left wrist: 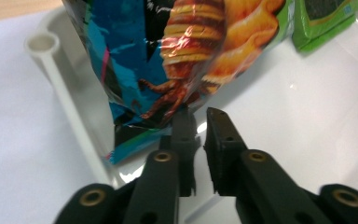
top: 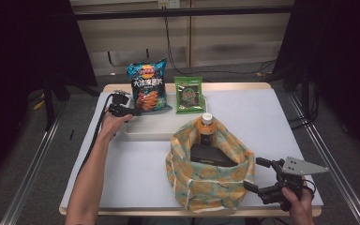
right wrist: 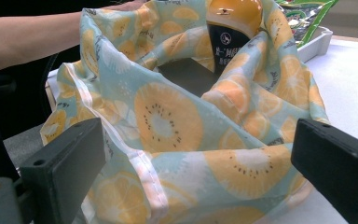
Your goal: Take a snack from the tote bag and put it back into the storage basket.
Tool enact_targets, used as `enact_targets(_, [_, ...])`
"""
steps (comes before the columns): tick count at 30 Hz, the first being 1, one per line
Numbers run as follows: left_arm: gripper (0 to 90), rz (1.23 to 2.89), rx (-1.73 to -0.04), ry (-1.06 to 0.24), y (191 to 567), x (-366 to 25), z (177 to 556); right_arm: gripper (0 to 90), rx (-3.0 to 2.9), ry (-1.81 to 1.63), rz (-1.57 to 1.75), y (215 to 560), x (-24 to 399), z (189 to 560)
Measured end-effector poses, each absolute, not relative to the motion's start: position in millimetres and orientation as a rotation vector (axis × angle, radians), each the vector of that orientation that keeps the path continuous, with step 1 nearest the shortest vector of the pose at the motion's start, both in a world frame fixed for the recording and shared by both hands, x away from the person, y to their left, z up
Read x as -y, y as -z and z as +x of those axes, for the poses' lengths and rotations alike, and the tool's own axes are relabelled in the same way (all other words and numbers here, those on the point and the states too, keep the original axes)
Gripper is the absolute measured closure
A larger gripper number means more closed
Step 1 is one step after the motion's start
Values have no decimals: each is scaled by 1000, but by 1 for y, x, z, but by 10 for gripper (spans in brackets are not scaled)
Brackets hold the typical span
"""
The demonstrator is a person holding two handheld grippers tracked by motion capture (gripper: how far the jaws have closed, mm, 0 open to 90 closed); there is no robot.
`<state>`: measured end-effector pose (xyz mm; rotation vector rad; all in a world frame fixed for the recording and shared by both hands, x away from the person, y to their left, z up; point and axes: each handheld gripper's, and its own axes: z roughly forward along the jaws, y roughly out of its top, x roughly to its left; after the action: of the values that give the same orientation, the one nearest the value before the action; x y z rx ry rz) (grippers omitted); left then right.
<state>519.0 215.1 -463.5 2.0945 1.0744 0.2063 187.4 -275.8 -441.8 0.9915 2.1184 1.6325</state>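
left gripper [left wrist: 196, 117]: mine, jaws nearly together with a thin gap, tips at the bottom edge of the chip bag [left wrist: 177, 56]. Can't confirm any film is pinched; it looks unclamped.
right gripper [right wrist: 200, 154]: jaws wide apart, holding nothing, just beside the near wall of the fabric bag [right wrist: 168, 121].
chip bag location: far-left end of the white tray [top: 145, 127], propped up, beside the green packet [top: 189, 94].
risk 1: if I close on just the bottom seam, slick film could slip out on lift, or the bag swings and knocks the green packet.
risk 2: soft fabric bag mouth may sag shut; the chip bag could snag its rim, since bottle [top: 206, 129] and dark box [top: 212, 156] already crowd it.
hidden: jaw-to-film contact, room left inside the fabric bag, chip bag top cut off in the left gripper view.
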Motion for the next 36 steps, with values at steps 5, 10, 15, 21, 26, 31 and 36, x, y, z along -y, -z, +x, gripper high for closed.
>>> enact_targets(5, [765, 2079, -1058, -209, 465, -212, 518, 24, -2116, -1634, 990, 442, 276, 187])
enact_targets(10, [758, 2043, -1029, -180, 454, -215, 509, 25, -2120, -1631, 992, 442, 276, 187])
enact_targets(15, [773, 1998, -948, -193, 434, -219, 486, 31, -2124, -1631, 994, 441, 277, 187])
enact_targets(21, [752, 1954, -889, -153, 425, -218, 463, 98, -2103, -1606, 1013, 438, 275, 188])
enact_targets(26, [700, 1943, -832, -157, 416, -215, 437, 158, -2065, -1606, 1047, 435, 272, 191])
enact_targets(31, [700, 1919, -768, -167, 406, -210, 410, 235, -2076, -1580, 1014, 425, 259, 196])
enact_targets(36, [717, 1917, -695, -138, 400, -198, 389, 425, -2122, -1596, 967, 417, 248, 200])
